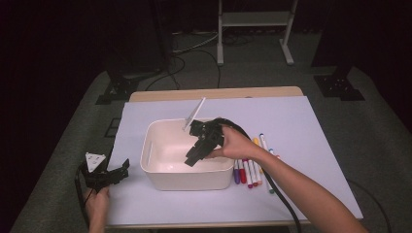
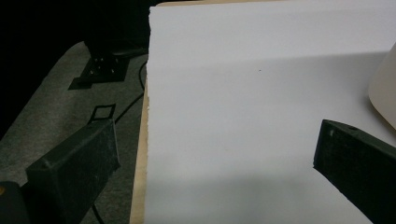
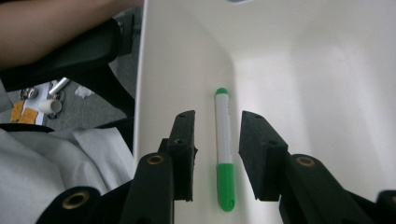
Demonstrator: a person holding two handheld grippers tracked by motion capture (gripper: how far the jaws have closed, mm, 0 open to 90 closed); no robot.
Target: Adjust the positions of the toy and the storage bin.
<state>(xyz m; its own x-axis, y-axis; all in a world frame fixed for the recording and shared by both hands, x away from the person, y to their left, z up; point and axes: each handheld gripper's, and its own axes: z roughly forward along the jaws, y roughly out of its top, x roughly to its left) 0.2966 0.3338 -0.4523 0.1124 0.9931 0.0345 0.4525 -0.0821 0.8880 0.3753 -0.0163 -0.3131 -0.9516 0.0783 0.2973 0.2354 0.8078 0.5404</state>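
From the high view, a white bin [image 1: 167, 162] with rounded corners and smooth plastic walls sits on a pale sheet [image 1: 301, 126] that covers a wooden table [image 1: 214, 93]. The right gripper [image 1: 201, 145], black and angular, reaches down into the bin from the right, the person's right hand [image 1: 236, 144] wrapped around it and a thick black cable trailing back along the forearm. Just beside the bin's right wall lies a row of markers [image 1: 250, 167], slim white barrels with coloured caps (purple, red, yellow among them). A thin white stick [image 1: 194, 113] leans up from the bin's far rim. The left gripper [image 1: 108, 175] rests at the sheet's near-left edge, well apart from the bin, with a grey three-cornered plate on top and the left hand [image 1: 97, 201] behind it.

In the left gripper view, its two matte, blocky jaws stand wide apart over the bare sheet, holding nothing; the bin's curved wall shows at the right edge.

In the right gripper view, the jaws are parted with their rough foam-like pads on either side of a green marker [image 3: 223, 144]. It lies flat on the bin floor along the left wall, white barrel between a green cap and a green end, and neither pad touches it.
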